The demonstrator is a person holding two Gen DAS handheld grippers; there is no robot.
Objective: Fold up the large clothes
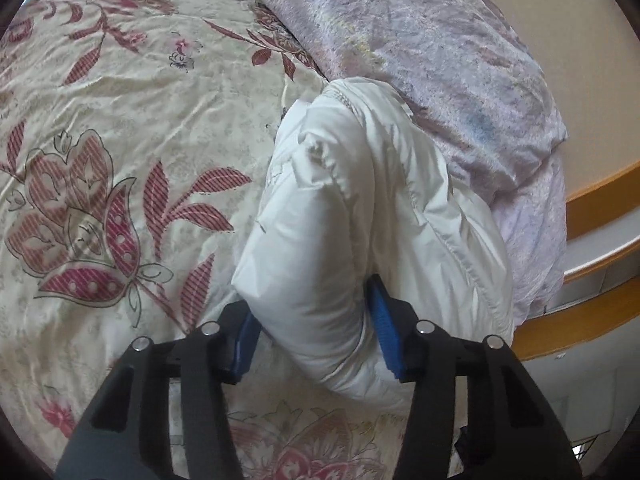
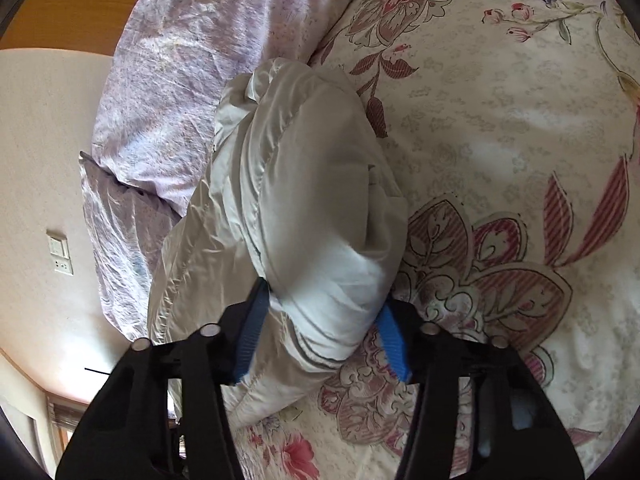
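A puffy white padded jacket (image 1: pixel 344 216) lies bunched on a floral bedspread (image 1: pixel 120 120), against a lilac quilt. My left gripper (image 1: pixel 316 332) is shut on a thick fold of the jacket, its blue pads pressed into both sides. In the right wrist view the same white jacket (image 2: pixel 304 200) is bunched up, and my right gripper (image 2: pixel 324 328) is shut on another thick fold of it. The rest of the jacket is rolled over itself, so its sleeves and front are hidden.
A crumpled lilac quilt (image 1: pixel 440 60) lies along the bed's edge beside the jacket; it also shows in the right wrist view (image 2: pixel 180 60). A wooden bed frame (image 1: pixel 592 208) and a beige wall with a switch plate (image 2: pixel 60 256) are beyond it.
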